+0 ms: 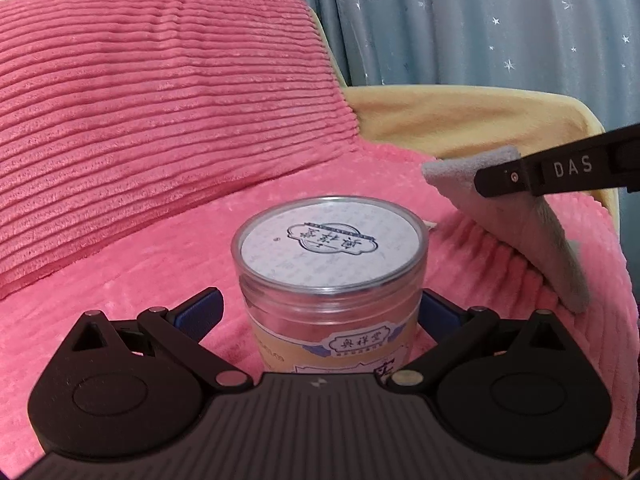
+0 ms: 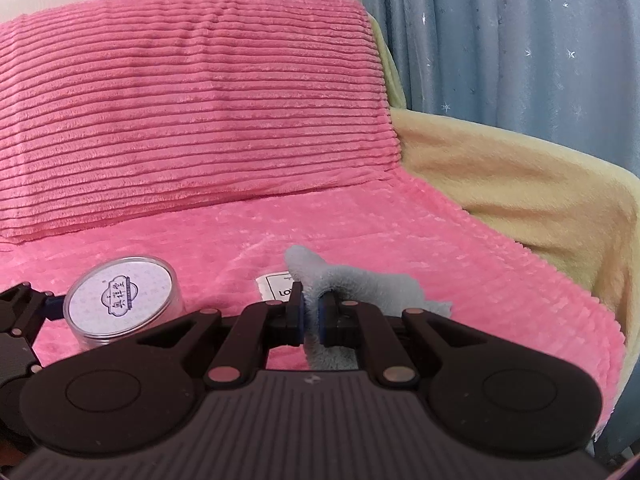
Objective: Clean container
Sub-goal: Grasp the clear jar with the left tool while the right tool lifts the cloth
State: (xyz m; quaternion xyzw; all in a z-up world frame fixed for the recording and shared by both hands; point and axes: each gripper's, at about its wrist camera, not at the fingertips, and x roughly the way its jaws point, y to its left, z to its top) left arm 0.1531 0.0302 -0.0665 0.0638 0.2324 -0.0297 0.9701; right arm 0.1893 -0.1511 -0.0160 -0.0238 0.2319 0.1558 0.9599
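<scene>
A clear plastic jar [image 1: 328, 280] with a white printed lid stands upright on the pink blanket [image 1: 120, 300]. My left gripper [image 1: 322, 308] is open around it just below the lid. Its right finger touches the jar wall and a thin strip of pink shows at the left finger. In the right wrist view the jar [image 2: 120, 300] is at the lower left. My right gripper [image 2: 310, 300] is shut on a grey cloth [image 2: 360, 284]. From the left wrist, that cloth [image 1: 520, 232] hangs to the jar's right, higher than the lid and apart from it.
A pink ribbed cushion [image 2: 192, 100] rises behind the blanket. Yellow fabric [image 2: 520, 184] covers the seat's right arm, with a blue star-print curtain [image 2: 520, 40] beyond. A white sewn label [image 2: 274, 290] lies on the blanket beside the cloth.
</scene>
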